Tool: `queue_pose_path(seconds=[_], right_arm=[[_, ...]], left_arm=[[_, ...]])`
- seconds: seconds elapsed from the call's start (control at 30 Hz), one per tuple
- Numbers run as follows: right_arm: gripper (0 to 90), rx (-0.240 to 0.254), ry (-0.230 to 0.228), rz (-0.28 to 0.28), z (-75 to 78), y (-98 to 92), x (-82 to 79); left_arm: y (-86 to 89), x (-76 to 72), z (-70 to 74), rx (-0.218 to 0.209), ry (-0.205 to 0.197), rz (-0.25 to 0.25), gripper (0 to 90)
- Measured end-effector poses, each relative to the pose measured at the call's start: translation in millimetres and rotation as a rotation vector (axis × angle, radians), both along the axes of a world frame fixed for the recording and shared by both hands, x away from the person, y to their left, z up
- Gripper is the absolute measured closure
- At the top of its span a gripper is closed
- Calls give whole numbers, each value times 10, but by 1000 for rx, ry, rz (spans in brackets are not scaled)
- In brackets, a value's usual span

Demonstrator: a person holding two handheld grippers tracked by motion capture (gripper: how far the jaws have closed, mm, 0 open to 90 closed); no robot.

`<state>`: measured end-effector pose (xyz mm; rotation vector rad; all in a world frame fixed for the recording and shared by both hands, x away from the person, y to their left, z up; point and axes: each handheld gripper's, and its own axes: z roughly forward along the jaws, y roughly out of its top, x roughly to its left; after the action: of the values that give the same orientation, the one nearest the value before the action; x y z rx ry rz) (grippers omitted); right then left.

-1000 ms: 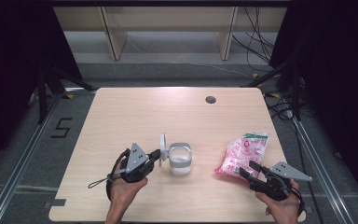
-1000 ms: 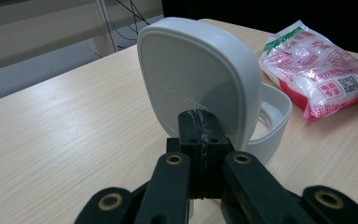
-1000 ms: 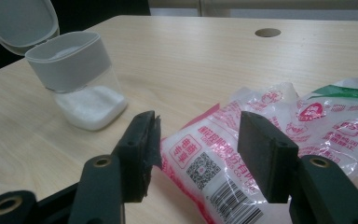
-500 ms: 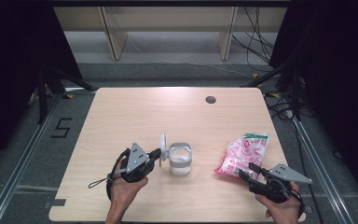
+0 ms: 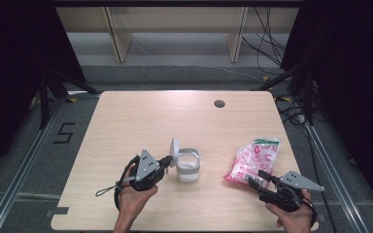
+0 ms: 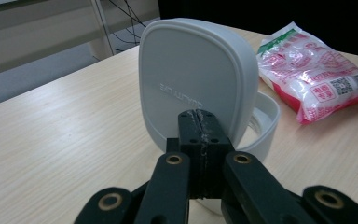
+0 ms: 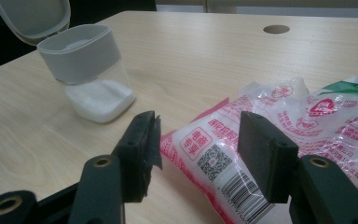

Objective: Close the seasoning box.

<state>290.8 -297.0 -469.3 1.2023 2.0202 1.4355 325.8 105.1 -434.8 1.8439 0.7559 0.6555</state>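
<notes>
A small clear container (image 5: 188,168) with a white collar stands on the wooden table (image 5: 141,121), white powder in its bottom. Its hinged white lid (image 5: 174,151) stands open and upright. My left gripper (image 5: 167,163) is shut, its tips pressed together against the lower outer face of the lid (image 6: 193,79), with nothing seen between them. A pink and white plastic bag (image 5: 255,159) lies to the right. My right gripper (image 5: 255,181) is open, its jaws straddling the near corner of the bag (image 7: 279,126) just above it. The container (image 7: 91,74) sits farther left in that view.
A round cable hole (image 5: 219,103) sits in the table's far right part. Wooden shelf legs (image 5: 116,34) and cables (image 5: 267,29) are on the floor beyond the far edge. Dark stands flank both sides of the table.
</notes>
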Motion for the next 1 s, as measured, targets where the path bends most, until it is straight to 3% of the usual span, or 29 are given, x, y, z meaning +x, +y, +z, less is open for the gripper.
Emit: queue_pose_path(seconds=[0.27, 0.4, 0.43, 0.5, 0.57, 0.77, 0.87, 0.9, 1.0], right_arm=[[475, 0, -1, 1, -1, -1, -1], [475, 3, -1, 3, -2, 4, -3], [475, 18, 29, -3, 6, 18, -24], [475, 15, 0, 10, -2, 18, -7], [475, 16, 23, 7, 6, 23, -24], [473, 25, 2, 25, -8, 25, -10], [472, 3, 9, 25, -3, 26, -20], [472, -10, -9, 26, -4, 20, -14], [471, -10, -9, 28, -3, 22, -15]], left_arm=[[-38, -29, 16, 5, 0, -22, 876], [-11, -44, 28, -19, 11, -34, 842], [-12, -50, 28, -31, 14, -40, 824], [-8, -61, 34, -40, 31, -47, 716], [-10, -64, 33, -66, 49, -58, 677], [-32, -95, 29, -80, 99, -72, 443], [-23, -123, 14, -79, 111, -65, 384], [-11, -133, 20, -61, 109, -64, 357], [-4, -156, 13, -64, 104, -68, 340]])
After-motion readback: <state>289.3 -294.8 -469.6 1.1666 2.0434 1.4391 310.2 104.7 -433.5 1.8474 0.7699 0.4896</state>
